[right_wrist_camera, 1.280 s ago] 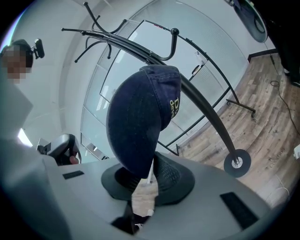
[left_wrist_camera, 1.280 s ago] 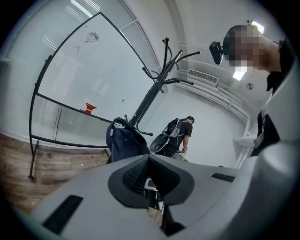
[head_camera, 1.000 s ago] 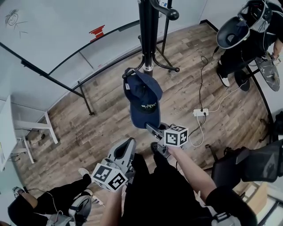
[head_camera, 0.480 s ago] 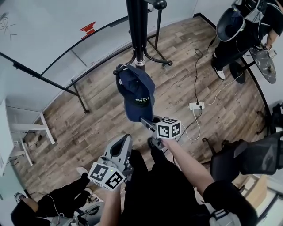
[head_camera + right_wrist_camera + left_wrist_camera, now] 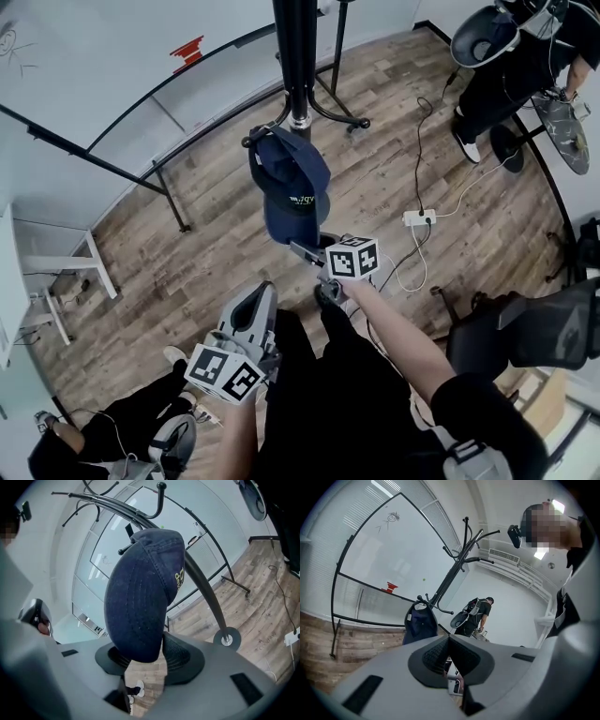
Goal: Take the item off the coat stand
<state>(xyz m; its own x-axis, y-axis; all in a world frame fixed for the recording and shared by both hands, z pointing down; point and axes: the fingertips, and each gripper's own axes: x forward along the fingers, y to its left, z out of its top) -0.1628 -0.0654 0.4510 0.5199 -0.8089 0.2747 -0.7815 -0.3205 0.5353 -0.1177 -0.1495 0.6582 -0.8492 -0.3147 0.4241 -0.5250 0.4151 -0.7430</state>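
Two other people share the room with the gripper holder: one (image 5: 511,66) stands at the far right by a round stool, and one (image 5: 103,441) sits low at the near left. One black coat stand (image 5: 298,56) rises from curved feet on the wood-plank floor (image 5: 234,244). One navy cap (image 5: 292,183) hangs from a low hook on it, just in front of the pole, with its brim pointing down. The right gripper (image 5: 147,658) is raised to that brim. Its jaws are opening, with the brim's tip hanging between them and the pads not pressing on it. The pole runs close behind the cap, and the hook holds the cap's back. The left gripper (image 5: 448,639) is held lower and well apart from the cap, its jaws together on nothing. Behind the stand, one large whiteboard (image 5: 112,66) in a black frame carries a small red mark and a doodle. One white power strip (image 5: 418,217) lies on the floor to the right, with cables trailing from it. One dark office chair (image 5: 525,333) stands at the right edge. A white table leg (image 5: 56,272) shows at the left. The walls are pale and plain.
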